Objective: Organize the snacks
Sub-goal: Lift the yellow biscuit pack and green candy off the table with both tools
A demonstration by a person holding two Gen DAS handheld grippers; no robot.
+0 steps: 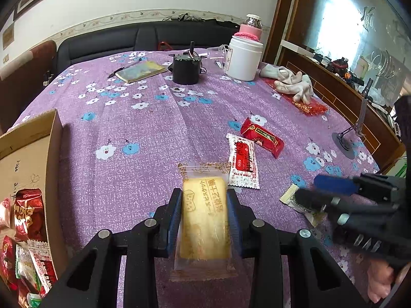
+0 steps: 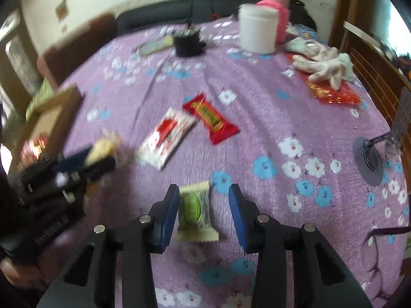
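Note:
My left gripper (image 1: 204,195) is shut on a yellow biscuit (image 1: 205,218) in a clear wrapper, held just above the purple flowered cloth. In the right wrist view that left gripper (image 2: 102,159) and its biscuit (image 2: 102,148) appear blurred at the left. A small green-and-white candy (image 2: 194,210) lies on the cloth between the fingers of my right gripper (image 2: 204,192), which is open; the right pad stands clear of it. A red snack pack (image 1: 262,137) and a white-and-red one (image 1: 242,161) lie side by side mid-table. The cardboard box (image 1: 51,154) at the left holds several snack packs.
At the far end stand a black pot (image 1: 186,68), a white jar (image 1: 244,57), a pink-sleeved bottle (image 1: 250,29) and a notebook (image 1: 141,70). White gloves (image 1: 295,83) lie on a red packet at the right. A grey stand base (image 1: 344,145) sits near the right edge.

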